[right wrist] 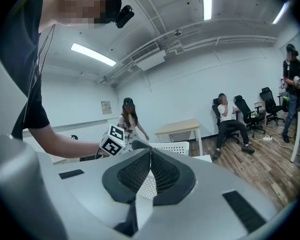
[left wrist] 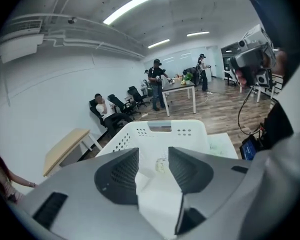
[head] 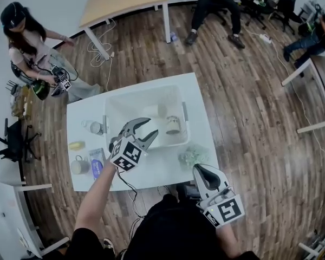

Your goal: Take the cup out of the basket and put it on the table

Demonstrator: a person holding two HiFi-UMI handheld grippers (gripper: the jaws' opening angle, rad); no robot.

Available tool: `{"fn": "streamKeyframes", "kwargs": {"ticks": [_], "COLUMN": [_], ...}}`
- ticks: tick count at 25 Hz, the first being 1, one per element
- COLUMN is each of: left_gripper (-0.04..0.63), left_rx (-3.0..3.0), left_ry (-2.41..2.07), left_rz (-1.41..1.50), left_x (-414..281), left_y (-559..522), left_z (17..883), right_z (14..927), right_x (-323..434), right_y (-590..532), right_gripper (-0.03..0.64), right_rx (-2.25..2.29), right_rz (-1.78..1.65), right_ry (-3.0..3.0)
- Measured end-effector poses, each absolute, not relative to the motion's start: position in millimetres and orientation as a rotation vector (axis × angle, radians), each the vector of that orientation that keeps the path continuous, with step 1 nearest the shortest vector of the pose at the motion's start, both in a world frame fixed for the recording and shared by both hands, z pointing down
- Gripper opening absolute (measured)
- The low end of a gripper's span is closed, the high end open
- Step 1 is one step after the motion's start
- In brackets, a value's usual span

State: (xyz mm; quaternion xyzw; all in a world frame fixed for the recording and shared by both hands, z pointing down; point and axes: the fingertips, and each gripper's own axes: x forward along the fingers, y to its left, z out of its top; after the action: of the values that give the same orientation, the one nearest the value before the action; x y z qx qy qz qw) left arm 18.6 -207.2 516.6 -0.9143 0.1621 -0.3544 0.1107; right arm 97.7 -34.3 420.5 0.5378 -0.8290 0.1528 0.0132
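Closest to the camera, at 5 o'clock in the head view, the right gripper (head: pixel 201 171) hangs off the near edge of the bench (head: pixel 203 129). Its jaws are closed together with nothing between them.

At the centre of the white bench sits a white basket (head: pixel 143 90) with perforated walls. The cup (head: pixel 173 125), pale with a printed pattern, is inside it, toward the right wall. Whether it stands or lies on its side is hard to tell.

The left gripper (head: pixel 153 127) hovers over the near left part of the basket. Its jaws are open and empty, pointing toward the cup, which sits at 3 o'clock from them and clearly apart. In the left gripper view the cup shows small, framed in the gap between the jaws.

At 9 o'clock from the basket lie a few small items, among them a mug (head: pixel 78 165) and a blue packet (head: pixel 96 161). A green cloth (head: pixel 192 156) lies at 5 o'clock from it.

Likely risks: the jaws may pinch only the cup's rim, so it slips or tips on the lift. The cup may knock the right wall on the way up and drag the light basket along. Free bench space is tight, so setting down may bump the clutter.
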Motion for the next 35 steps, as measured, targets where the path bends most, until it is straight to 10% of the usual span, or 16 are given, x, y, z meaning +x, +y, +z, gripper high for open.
{"fn": "streamKeyframes", "kwargs": {"ticks": [27, 35], "left_gripper": [0.272, 0.159], "left_rx": [-2.432, -2.385], "left_ry": [-0.111, -0.039], "left_rz": [-1.576, -1.561], "left_x": [85, 82], "left_y": [-211, -224], "left_z": [691, 699], "right_z": [446, 449], "right_x": [152, 160], "right_y": [-60, -60], "right_gripper": [0.025, 0.025], "right_rx": [1.816, 1.827], "right_rz": [0.592, 0.606], "right_ry": [-2.461, -2.451]}}
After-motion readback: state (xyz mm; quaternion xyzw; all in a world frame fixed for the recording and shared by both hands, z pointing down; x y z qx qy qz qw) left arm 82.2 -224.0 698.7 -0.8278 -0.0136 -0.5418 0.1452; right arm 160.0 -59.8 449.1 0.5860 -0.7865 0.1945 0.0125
